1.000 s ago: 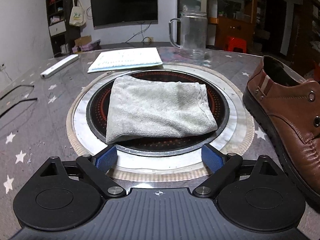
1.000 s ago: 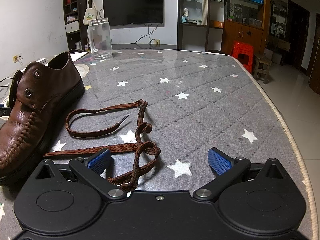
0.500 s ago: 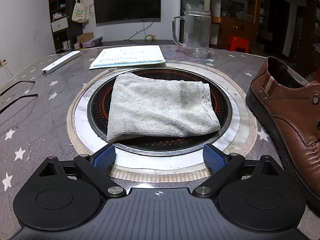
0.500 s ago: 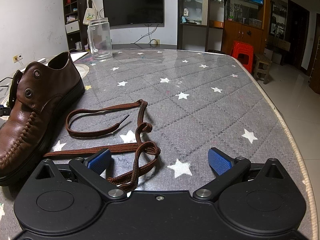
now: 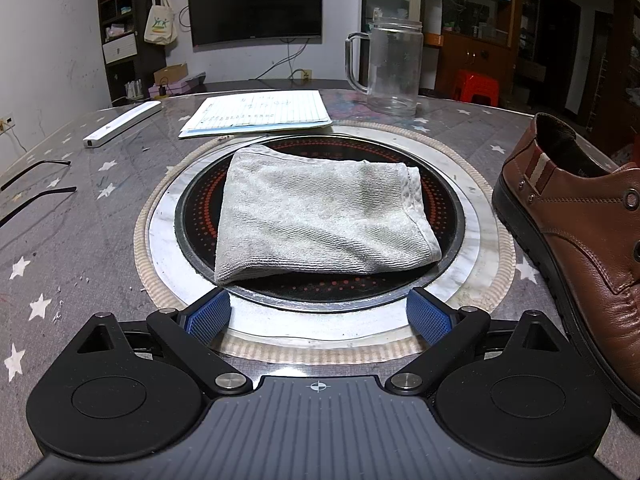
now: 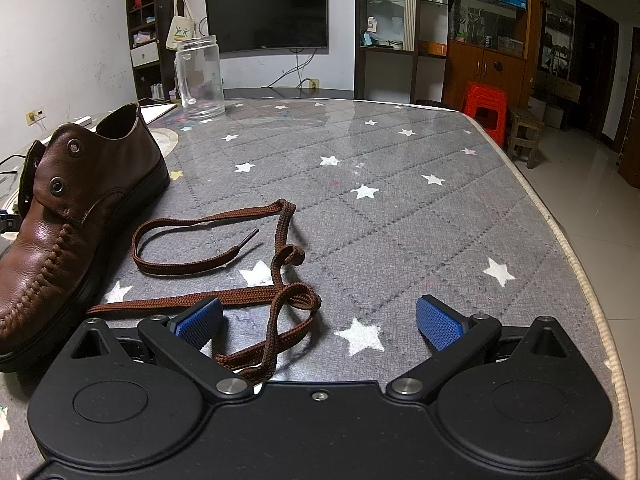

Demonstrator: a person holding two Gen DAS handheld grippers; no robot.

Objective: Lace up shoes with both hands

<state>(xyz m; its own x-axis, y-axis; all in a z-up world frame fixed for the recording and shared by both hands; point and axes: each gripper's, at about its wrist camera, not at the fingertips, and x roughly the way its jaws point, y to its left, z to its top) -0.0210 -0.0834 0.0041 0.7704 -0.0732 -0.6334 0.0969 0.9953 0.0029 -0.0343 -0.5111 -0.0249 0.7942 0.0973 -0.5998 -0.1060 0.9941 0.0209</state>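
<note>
A brown leather shoe point(image 6: 68, 216) with bare metal eyelets stands on the star-patterned table at the left of the right wrist view. The same shoe point(image 5: 576, 236) fills the right edge of the left wrist view. A loose brown shoelace point(image 6: 224, 264) lies coiled on the table beside the shoe, and part of it runs between the blue pads of my right gripper point(image 6: 320, 320). That gripper is open and grips nothing. My left gripper point(image 5: 320, 312) is open too, low over the round hob rim, with the shoe to its right.
A folded grey towel point(image 5: 320, 220) lies on a round black hob point(image 5: 448, 220) set into the table. Behind it are a paper pad point(image 5: 260, 114), a glass jug point(image 5: 394, 66) and a white bar point(image 5: 120, 124). The table's right edge point(image 6: 568, 248) drops to a tiled floor.
The left wrist view has shifted slightly, with the towel and shoe sitting a little lower and farther right. The right gripper and the lace have not moved.
</note>
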